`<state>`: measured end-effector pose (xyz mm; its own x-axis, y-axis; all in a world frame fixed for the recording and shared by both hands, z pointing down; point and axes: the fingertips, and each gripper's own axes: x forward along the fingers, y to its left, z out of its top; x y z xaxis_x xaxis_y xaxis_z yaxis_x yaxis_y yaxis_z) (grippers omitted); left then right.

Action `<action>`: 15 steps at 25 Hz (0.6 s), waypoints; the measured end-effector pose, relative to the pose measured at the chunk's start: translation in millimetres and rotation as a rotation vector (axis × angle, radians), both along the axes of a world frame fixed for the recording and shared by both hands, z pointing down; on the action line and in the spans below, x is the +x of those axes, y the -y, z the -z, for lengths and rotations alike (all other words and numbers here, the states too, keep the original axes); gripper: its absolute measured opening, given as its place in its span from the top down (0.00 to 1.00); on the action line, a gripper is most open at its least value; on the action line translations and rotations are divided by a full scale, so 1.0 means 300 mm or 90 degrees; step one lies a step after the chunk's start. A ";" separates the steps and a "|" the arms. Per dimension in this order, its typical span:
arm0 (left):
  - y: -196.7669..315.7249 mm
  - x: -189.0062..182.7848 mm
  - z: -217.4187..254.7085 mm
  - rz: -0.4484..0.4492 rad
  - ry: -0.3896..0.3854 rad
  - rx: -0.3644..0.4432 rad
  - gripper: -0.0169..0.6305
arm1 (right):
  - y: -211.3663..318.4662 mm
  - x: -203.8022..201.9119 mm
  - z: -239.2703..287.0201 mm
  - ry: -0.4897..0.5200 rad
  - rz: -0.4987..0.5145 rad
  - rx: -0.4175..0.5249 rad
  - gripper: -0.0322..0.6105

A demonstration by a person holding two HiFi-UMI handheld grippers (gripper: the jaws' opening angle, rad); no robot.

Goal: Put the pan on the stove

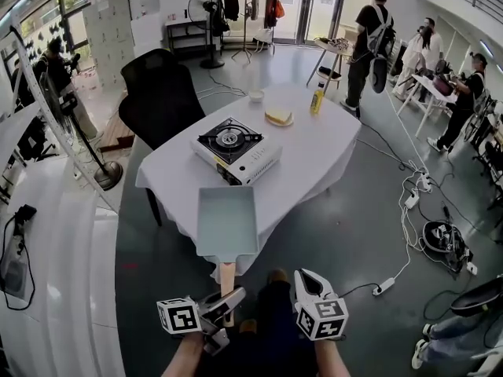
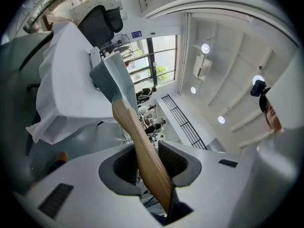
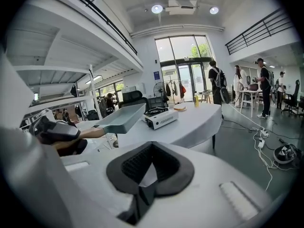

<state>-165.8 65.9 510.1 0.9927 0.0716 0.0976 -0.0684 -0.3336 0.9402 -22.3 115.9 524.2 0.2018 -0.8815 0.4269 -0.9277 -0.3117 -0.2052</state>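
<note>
The grey-blue rectangular pan (image 1: 227, 222) hangs level over the near edge of the white-clothed table (image 1: 314, 151), short of the portable gas stove (image 1: 236, 149). My left gripper (image 1: 226, 302) is shut on the pan's wooden handle (image 1: 227, 276). In the left gripper view the handle (image 2: 142, 151) runs between the pads up to the pan (image 2: 111, 77). My right gripper (image 1: 311, 278) is beside it on the right, shut and empty. The right gripper view shows the pan (image 3: 121, 118), the stove (image 3: 161, 118) behind it, and the left gripper (image 3: 57, 133) at the left.
A plate with bread (image 1: 278, 117), a yellow bottle (image 1: 317, 100) and a white cup (image 1: 256, 96) stand at the table's far side. A black chair (image 1: 161, 96) is at its left. Cables and a power strip (image 1: 415, 201) lie on the floor to the right. People stand at the back right.
</note>
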 end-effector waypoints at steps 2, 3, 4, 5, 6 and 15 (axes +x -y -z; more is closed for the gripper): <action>0.013 0.025 0.007 -0.003 -0.010 0.010 0.79 | 0.017 0.020 -0.002 0.000 0.002 0.001 0.95; 0.020 0.040 0.013 -0.004 -0.014 0.014 0.79 | 0.028 0.032 -0.001 -0.001 0.005 0.001 0.95; 0.031 0.055 0.015 -0.003 -0.012 0.017 0.79 | 0.041 0.047 0.002 -0.002 0.009 0.000 0.95; 0.044 0.073 0.016 -0.001 -0.008 0.020 0.79 | 0.058 0.065 0.004 -0.002 0.013 0.000 0.95; 0.058 0.096 0.021 -0.001 -0.008 0.023 0.79 | 0.076 0.086 0.008 -0.003 0.016 0.000 0.95; 0.175 0.323 0.033 0.005 -0.024 0.022 0.79 | 0.225 0.304 0.034 -0.012 0.036 0.006 0.95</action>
<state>-69.0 13.6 500.0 0.9961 0.0617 0.0629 -0.0361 -0.3654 0.9301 68.8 48.3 514.1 0.1601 -0.8959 0.4145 -0.9474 -0.2573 -0.1901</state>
